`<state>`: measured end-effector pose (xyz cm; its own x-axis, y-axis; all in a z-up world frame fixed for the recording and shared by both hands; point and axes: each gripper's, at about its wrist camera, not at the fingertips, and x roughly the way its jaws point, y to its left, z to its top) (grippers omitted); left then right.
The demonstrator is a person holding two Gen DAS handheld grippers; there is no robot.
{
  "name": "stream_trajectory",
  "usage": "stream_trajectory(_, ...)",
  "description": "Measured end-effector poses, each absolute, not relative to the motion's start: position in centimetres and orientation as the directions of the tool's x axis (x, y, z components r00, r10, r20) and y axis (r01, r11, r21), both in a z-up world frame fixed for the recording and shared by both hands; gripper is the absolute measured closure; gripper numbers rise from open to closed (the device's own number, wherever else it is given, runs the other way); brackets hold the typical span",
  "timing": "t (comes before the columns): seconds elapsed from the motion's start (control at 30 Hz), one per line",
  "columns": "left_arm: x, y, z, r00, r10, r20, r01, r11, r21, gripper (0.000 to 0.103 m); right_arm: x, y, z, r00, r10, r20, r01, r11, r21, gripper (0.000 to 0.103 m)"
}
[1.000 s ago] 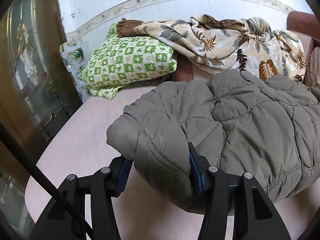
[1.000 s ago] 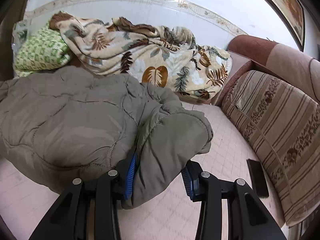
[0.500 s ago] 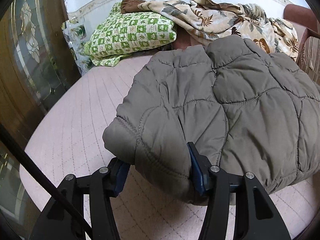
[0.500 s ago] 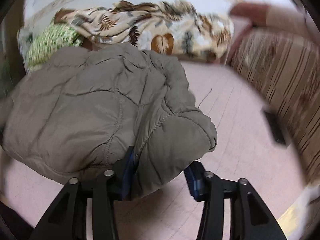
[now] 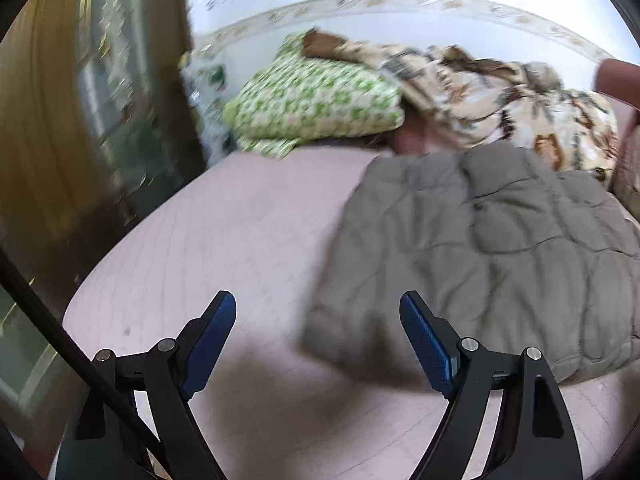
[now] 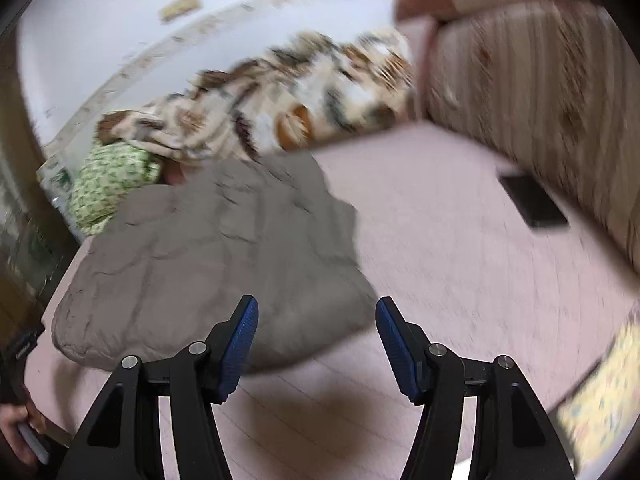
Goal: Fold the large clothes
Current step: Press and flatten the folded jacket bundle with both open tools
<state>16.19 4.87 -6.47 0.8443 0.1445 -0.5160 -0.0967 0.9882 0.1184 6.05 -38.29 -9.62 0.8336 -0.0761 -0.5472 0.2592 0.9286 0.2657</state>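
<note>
Jacket (image 5: pixel 492 256) lying folded on pink bed (image 5: pixel 240 240), both jaws opening empty.
Left gripper (image 5: pixel 318 312) sitting beside its near-left corner, right gripper (image 6: pixel 316 320) nearer its near-right edge.

The jacket (image 5: pixel 500 256) is matt grey-brown quilted cloth, puffy with stitched seams. It lies on a bed (image 5: pixel 240 240) covered in pale pink cloth with a fine grid texture. At its 12 o'clock sit a pillow (image 5: pixel 316 104) of green-and-white printed cotton and a soft, fleecy leaf-print blanket (image 5: pixel 500 104). The left gripper (image 5: pixel 318 308) and right gripper (image 6: pixel 316 312) are matt black plastic with ribbed blue rubbery pads and bright metal pins. The sofa cushion (image 6: pixel 520 92) is striped woven upholstery.
</note>
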Motion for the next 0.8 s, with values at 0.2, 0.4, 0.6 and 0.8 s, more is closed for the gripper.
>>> stream_trajectory(0.2,19.1,-0.1,-8.1,0.814,0.074,-0.576,0.033,0.984,0.175,0.02,10.6,-35.8,-9.4,0.805,-0.102,-0.584,0.225,0.964,0.14,0.037)
stream_trajectory(0.4,21.3,1.0,-10.3,0.745,0.066,-0.664,0.011,0.994,0.112,0.009,12.3,-39.7,-14.3,0.685,-0.029,-0.728,0.324,0.907,0.269,0.035)
stream_trajectory(0.6,19.3,0.2,-7.7,0.831,0.055,-0.554,0.011,0.993,0.114,0.009,10.6,-39.2,-12.0,0.769,-0.063,-0.636,0.317,0.901,0.294,0.034)
stream_trajectory(0.8,19.1,-3.9,-6.1,0.862,-0.041,-0.506,0.106,0.989,0.101,0.009,11.7,-35.2,-9.0,0.847,-0.073,-0.526,0.215,0.953,0.214,0.032)
